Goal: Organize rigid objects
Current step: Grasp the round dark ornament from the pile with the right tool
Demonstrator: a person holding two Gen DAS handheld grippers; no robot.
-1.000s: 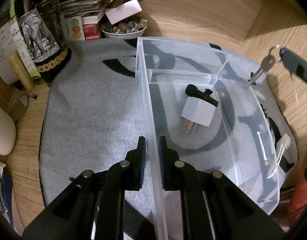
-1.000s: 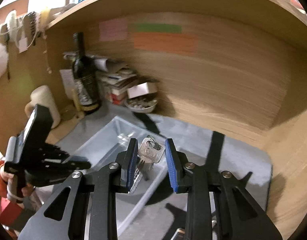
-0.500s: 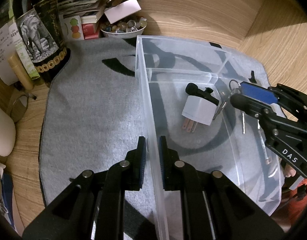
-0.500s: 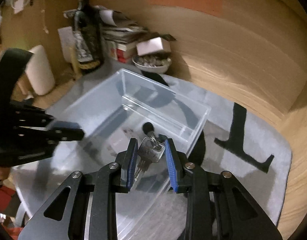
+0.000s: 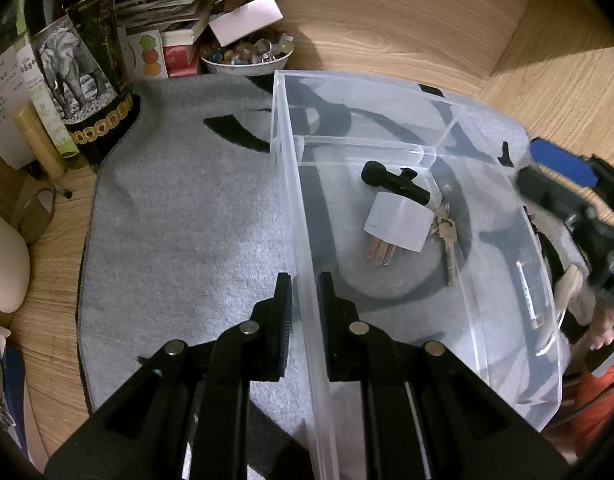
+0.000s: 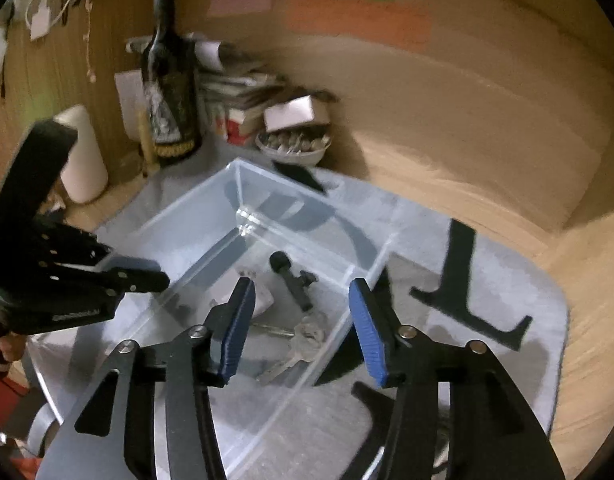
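Wooden boards are forming the table point(image 5: 407, 20) and the wall behind it, and a grey felt mat with black marks point(image 5: 179, 220) is lying over most of the table top. On this mat a clear plastic storage box with an inner divider point(image 5: 295, 184) is standing, reaching close to the back edge of the table.

The left claw point(image 5: 303, 300) is gripping the long side wall of the box: its two black fingers are pressing together on the thin plastic, one outside and one inside.

The right claw point(image 6: 303, 320) is hanging over the box with its blue-padded fingers apart; its jaws have just been opening, and nothing is sitting between them now. In the left wrist view only its blurred blue and black body is showing, at the right side of the box.

A bunch of silver metal keys on a ring point(image 5: 447, 236) is lying on the box floor, free of the pads. It is touching a white plug adapter with copper-coloured prongs point(image 5: 399, 226), and a small black cylindrical part point(image 5: 395, 184) is resting just behind them, in the same compartment.

At the back left corner of the table a dark wine bottle with an elephant label point(image 5: 75, 68) is standing, and beside it a white bowl of small beads point(image 5: 247, 56) near a pile of papers.
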